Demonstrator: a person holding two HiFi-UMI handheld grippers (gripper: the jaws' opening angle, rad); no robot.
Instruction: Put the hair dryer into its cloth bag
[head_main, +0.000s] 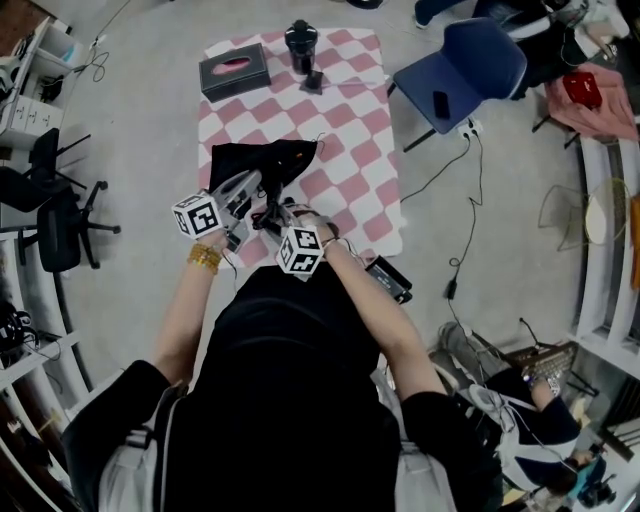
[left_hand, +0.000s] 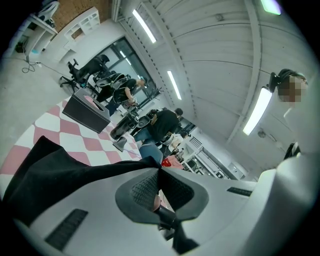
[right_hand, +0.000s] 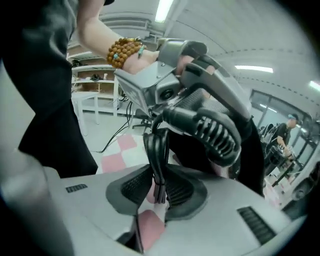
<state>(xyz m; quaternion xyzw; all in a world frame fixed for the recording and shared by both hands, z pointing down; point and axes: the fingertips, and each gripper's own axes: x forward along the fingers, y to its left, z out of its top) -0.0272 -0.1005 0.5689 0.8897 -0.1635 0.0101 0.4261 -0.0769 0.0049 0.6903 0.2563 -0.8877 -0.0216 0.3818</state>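
The black cloth bag lies on the checkered tablecloth. My left gripper is shut on the bag's edge, and the black cloth spreads away to the left from the pinch. My right gripper is shut on the hair dryer's folded black cord. The cord's ribbed black sleeve runs right toward the bag, just under the left gripper's grey body. The dryer's body is mostly hidden. In the head view both grippers meet at the bag's near end.
A dark tissue box and a black cup stand at the table's far end. A black device lies at the near right corner. A blue chair is at the right, office chairs at the left.
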